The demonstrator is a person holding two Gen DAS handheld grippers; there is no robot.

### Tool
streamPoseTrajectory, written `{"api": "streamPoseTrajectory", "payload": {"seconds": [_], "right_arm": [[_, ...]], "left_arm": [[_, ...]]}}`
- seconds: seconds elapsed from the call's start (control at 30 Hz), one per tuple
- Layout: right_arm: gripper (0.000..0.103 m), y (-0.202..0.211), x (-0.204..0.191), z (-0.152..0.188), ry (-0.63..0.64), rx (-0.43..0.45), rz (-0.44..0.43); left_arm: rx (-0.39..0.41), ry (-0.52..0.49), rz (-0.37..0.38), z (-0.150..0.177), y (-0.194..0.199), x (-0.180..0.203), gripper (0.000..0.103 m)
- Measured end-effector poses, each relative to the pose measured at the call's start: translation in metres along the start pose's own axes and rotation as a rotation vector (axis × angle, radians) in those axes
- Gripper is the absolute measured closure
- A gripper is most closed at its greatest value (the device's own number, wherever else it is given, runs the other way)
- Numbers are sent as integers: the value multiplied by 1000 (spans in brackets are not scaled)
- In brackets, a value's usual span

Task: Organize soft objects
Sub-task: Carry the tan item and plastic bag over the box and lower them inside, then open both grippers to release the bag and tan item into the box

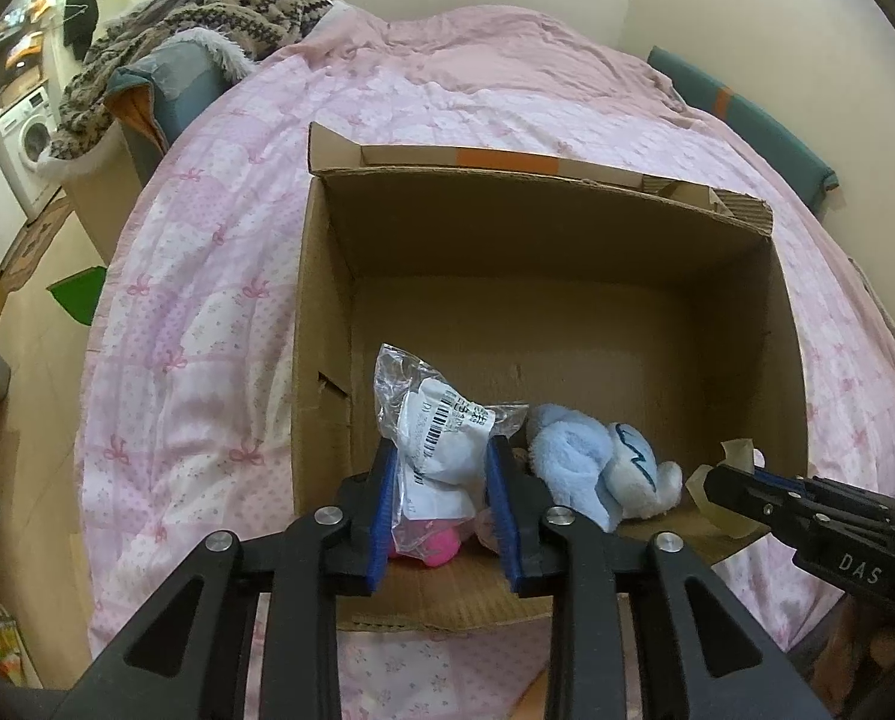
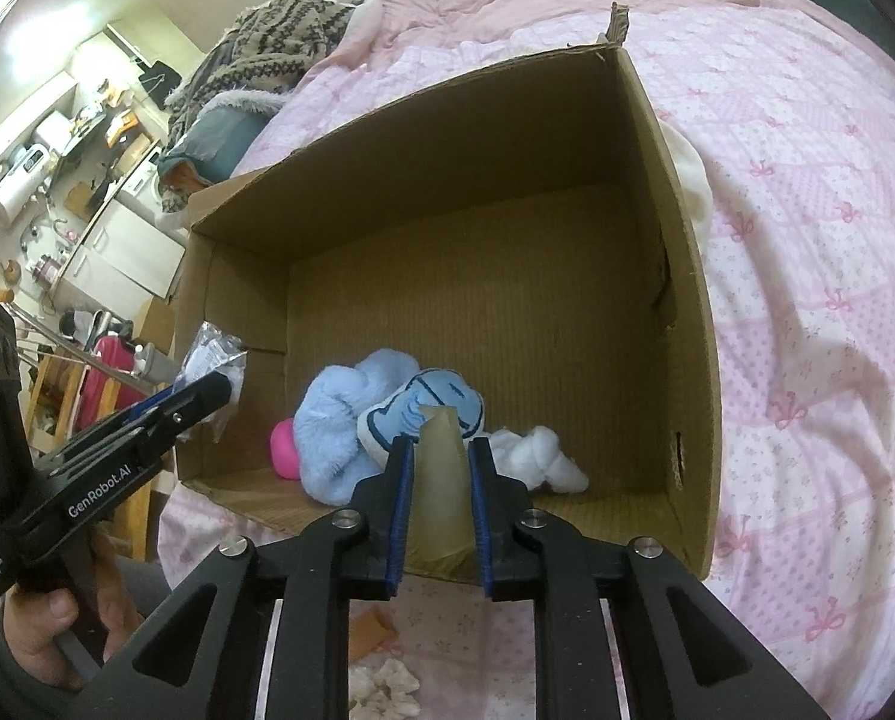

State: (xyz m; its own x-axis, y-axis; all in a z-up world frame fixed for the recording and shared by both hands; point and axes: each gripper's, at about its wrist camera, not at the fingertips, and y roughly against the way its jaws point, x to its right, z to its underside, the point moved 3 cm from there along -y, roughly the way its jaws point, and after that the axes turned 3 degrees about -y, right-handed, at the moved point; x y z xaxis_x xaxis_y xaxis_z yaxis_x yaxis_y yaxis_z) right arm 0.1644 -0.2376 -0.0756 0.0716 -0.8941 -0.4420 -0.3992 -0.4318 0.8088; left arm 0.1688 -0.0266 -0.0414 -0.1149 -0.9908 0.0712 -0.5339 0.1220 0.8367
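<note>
An open cardboard box (image 1: 567, 324) sits on a bed covered with a pink bow-print quilt (image 1: 207, 300). Both claws reach over the box's near edge.

The left claw (image 1: 441, 468) is narrowly parted and clamps a clear plastic bag (image 1: 435, 438) with a barcode label; a white soft item shows inside the bag and a pink one at its bottom. The bag stands upright at the near left corner of the box.

The right claw (image 2: 441, 468) is parted only a little around a translucent yellowish soft piece (image 2: 441, 480) that stands between its blue pads (image 2: 402, 510); the left pad touches it, while contact on the right side is hard to tell.

On the box floor between the two lies a light blue plush toy (image 2: 357, 426), with a white fluffy item (image 2: 537, 456) just beside it and a pink ball (image 2: 285, 450) at its other side.

A hand (image 2: 45, 630) grips the left claw's handle.
</note>
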Motion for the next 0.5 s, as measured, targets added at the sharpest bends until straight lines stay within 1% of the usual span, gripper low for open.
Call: {"api": "streamPoseTrajectory", "payload": {"seconds": [0.13,0.2,0.23,0.27,0.37,0.4,0.43,0.5], "right_arm": [[82,0,0,0,-3,1,-6],[78,1,0,0,-5,5,-11],[77,1,0,0,-5,8,-12],[77,2,1,-1,-6,12,-15],[74,5,1,-2,-10,26,-25],[72,6,1,-3,-9,33,-28],[68,7,1,-3,-11,39,-28],[21,11,2,-4,-25,60,-25]], "left_arm": [[4,1,9,-1,2,1,74],[9,2,20,-1,3,2,65],[16,5,24,-2,5,2,62],[22,7,24,-2,6,2,56],[48,9,21,-4,12,3,47],[54,10,21,-5,13,3,43],[60,12,22,-5,15,3,41],[67,10,17,-6,16,4,38]]}}
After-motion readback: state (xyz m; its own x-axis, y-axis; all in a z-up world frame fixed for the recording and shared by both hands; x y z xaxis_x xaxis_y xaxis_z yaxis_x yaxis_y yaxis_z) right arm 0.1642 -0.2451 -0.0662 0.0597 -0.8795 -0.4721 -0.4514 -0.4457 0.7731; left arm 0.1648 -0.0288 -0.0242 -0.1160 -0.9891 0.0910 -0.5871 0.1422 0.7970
